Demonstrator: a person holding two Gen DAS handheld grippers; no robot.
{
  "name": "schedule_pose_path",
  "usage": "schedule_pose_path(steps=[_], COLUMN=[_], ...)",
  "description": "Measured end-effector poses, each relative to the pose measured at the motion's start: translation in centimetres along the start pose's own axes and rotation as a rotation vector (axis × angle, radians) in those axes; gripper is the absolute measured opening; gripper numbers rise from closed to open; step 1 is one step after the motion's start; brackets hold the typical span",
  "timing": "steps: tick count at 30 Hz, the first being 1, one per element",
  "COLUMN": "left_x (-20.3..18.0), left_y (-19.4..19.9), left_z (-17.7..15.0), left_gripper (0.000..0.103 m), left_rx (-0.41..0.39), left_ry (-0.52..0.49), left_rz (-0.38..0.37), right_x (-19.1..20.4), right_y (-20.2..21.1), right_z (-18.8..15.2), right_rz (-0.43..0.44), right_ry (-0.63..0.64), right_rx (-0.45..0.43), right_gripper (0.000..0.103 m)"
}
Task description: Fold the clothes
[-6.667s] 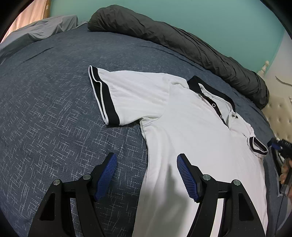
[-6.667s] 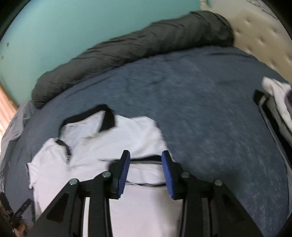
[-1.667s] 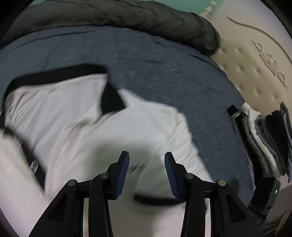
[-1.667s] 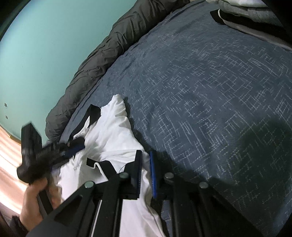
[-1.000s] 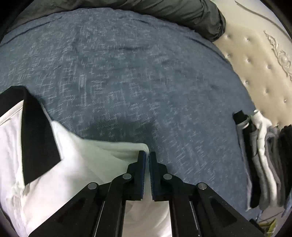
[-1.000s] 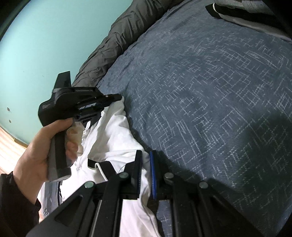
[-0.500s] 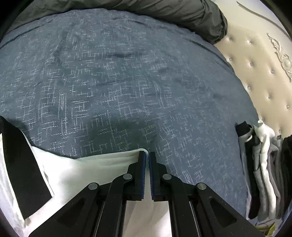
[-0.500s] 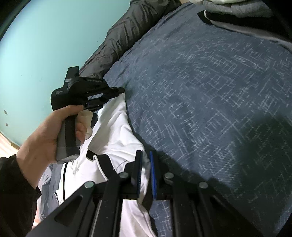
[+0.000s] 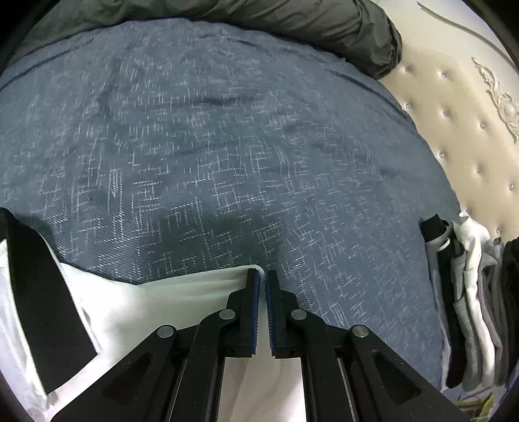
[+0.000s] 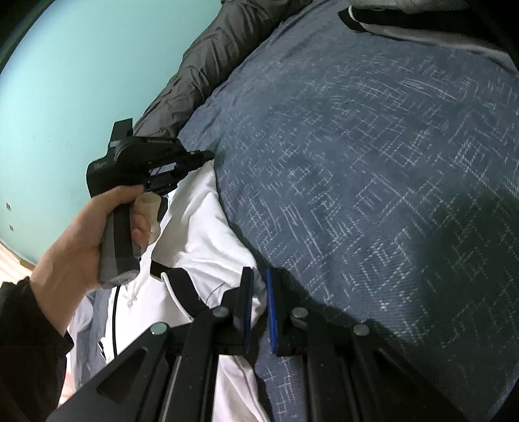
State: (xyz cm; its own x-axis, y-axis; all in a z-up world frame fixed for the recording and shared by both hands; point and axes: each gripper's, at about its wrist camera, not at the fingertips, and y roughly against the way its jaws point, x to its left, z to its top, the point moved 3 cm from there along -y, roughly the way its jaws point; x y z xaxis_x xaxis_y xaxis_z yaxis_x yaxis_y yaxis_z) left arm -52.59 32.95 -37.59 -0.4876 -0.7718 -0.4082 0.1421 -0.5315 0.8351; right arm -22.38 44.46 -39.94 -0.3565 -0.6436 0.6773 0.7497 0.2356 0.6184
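Across most of both views spreads the blue patterned bedspread (image 9: 259,146), bare toward the upper frame. Along its top edge lies a dark grey rolled duvet (image 9: 292,22), with a cream tufted headboard (image 9: 470,113) at upper right. At the right edge of the left wrist view sits a stack of folded clothes (image 9: 470,292). Low and left, the white polo shirt (image 10: 201,227) with black trim runs lengthwise from lower frame up toward the left gripper (image 9: 262,276), whose pads are pinched on its white edge. Nearly closed, the right gripper (image 10: 258,276) pinches a white fold. A hand (image 10: 74,240) grips the left tool's handle.
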Motion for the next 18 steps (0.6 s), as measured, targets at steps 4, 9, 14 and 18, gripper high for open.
schedule_pose_path(steps=[4,9,14,18], left_x=[0.0,1.1,4.8,9.0], left_y=[2.4,7.5,12.8,16.5], left_z=[0.4,-0.5,-4.2,-7.7], left_gripper=[0.026,0.039,0.039,0.04], left_rx=[-0.033,-0.08,-0.117,-0.151], left_ry=[-0.015,-0.034,0.001,0.066], left_rz=[0.015,0.04,0.078,0.118], right_x=[0.0,-0.3,-1.1,-0.9], right_y=[-0.4,-0.4,0.9,1.5], right_z=[0.4,0.7,1.4,1.6], right_rz=[-0.002,-0.002,-0.055,-0.059], right_ry=[-0.007,-0.038,-0.081,-0.072], right_rx=[0.004,0.014,-0.014,-0.031], right_gripper=[0.008,0.009,0.009,0.012])
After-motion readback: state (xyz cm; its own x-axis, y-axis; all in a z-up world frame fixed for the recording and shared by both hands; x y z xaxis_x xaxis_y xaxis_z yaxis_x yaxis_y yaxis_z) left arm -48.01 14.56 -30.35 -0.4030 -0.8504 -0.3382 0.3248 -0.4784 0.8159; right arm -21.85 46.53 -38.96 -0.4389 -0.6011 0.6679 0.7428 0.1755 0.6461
